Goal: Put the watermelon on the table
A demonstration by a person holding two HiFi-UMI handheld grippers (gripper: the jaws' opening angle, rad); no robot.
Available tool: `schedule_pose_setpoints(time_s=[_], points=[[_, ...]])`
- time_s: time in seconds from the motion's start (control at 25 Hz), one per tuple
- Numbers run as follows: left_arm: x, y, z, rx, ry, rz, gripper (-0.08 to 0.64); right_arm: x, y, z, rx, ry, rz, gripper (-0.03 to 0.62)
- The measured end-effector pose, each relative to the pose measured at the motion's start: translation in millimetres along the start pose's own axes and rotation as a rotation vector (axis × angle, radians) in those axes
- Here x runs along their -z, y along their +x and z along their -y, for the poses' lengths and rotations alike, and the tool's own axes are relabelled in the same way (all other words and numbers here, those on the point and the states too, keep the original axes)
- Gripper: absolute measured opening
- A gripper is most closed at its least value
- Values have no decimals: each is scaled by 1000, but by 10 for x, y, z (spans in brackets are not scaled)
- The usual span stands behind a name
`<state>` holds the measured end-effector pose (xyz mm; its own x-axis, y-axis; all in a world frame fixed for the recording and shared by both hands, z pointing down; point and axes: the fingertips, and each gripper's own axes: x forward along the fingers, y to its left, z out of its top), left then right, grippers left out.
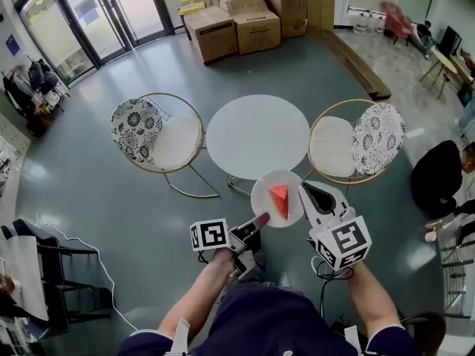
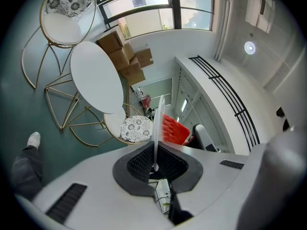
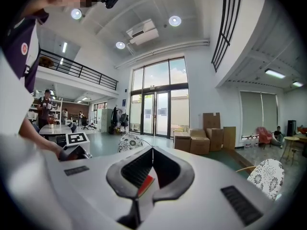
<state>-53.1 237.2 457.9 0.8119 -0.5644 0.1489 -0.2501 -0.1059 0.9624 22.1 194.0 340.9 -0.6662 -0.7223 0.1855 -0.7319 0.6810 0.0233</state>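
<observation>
The person carries a plate [image 1: 267, 180] between two tools, and each tool bites one side of its rim. The left gripper [image 1: 258, 219] is closed on the rim at its own tip. In the left gripper view the plate [image 2: 157, 123] stands as a thin white edge pinched between the jaws. The right gripper [image 1: 303, 191] is closed on the opposite rim in the same way. I think two grips are used because a flat plate held by one edge only would tip, and opposite grips keep it level.

The watermelon [image 1: 280, 200], a red wedge, lies on the plate between the two grippers, a little nearer to the right one. It shows just past the left jaws [image 2: 173, 131], and as a red strip under the right jaws [image 3: 146, 186]. So it is not gripped at all; it only rides on the plate, which is a good reason to hold the plate flat.

The round table [image 1: 257, 136] lies ahead of both gripper tips, between two chairs [image 1: 159, 141]. The far rim of the plate seems to reach the table's near edge, but I cannot tell if they touch. In my judgement the plate has yet to be set down on it.
</observation>
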Motion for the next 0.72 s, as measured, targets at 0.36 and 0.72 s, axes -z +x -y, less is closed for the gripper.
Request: schedule_pose_setpoints(time_s=[0.36,0.72], points=[[-657,273,-221,-1,7,-60,14,-16,641,357,52,24,-44,5],[-1272,456,-431,3,5,-118,15,-95,1216,645,113,43,-78,5]])
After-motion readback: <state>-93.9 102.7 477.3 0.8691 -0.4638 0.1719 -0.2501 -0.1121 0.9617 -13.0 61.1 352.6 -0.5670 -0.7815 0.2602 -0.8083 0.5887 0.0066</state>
